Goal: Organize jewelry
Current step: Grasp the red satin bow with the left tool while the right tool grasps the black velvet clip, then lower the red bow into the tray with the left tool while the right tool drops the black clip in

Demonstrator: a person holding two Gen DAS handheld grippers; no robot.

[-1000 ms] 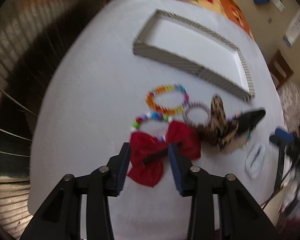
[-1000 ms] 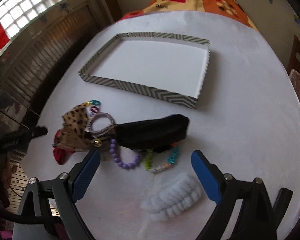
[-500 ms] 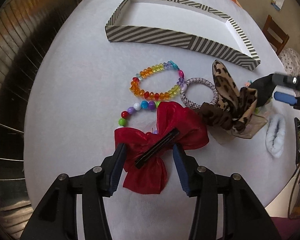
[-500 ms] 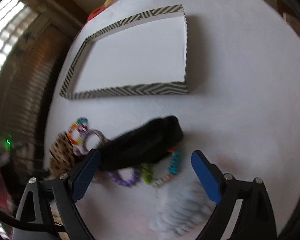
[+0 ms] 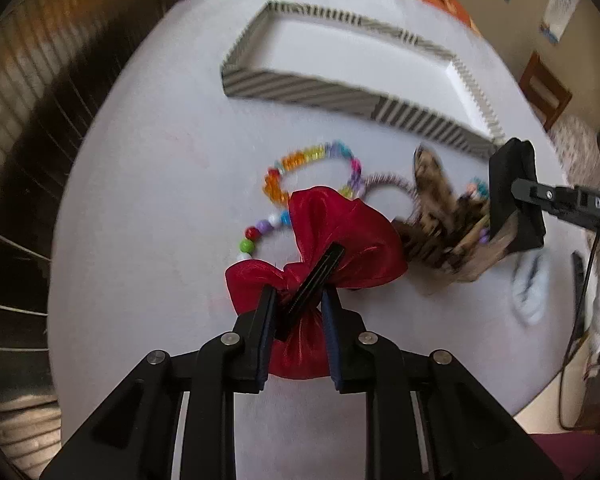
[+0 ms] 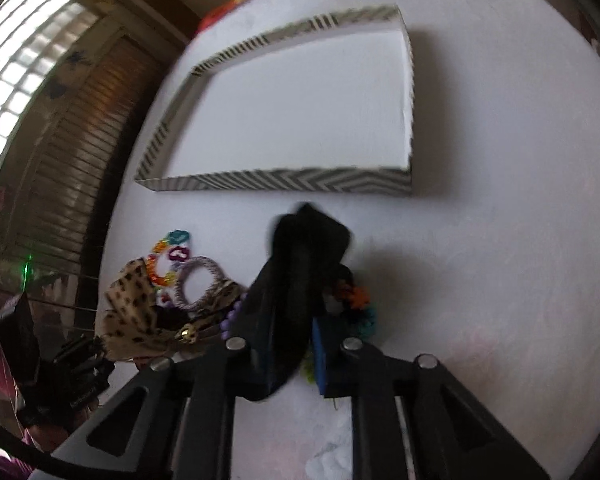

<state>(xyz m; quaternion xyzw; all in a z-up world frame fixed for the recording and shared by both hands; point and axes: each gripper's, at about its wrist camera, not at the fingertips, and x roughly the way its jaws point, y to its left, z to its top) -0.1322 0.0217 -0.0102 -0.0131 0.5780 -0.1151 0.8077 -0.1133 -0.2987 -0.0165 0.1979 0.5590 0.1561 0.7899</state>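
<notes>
On the white table, my left gripper (image 5: 298, 300) is closing, and its pads press on the red bow hair clip (image 5: 340, 232) at the black clip bar. My right gripper (image 6: 290, 340) is closing too, pinching the black fabric hair piece (image 6: 304, 248), which sticks up out of its jaws. The left wrist view shows that same piece (image 5: 516, 196) raised at the right. The striped tray (image 5: 300, 90) lies beyond with nothing in it, and in the right wrist view the tray (image 6: 284, 180) sits just past the black piece.
A rainbow bead bracelet (image 5: 300, 160), a round-bead bracelet (image 5: 256, 232), a grey hair tie (image 5: 384, 180) and a leopard bow (image 5: 432, 192) lie clustered. Teal and orange beads (image 6: 360, 304) sit beside the black piece. A white fluffy piece (image 5: 532, 292) lies near the right edge.
Both grippers have gone from open to closed, the left on the red bow and the right on the black piece. The black piece now stands up off the beads.
</notes>
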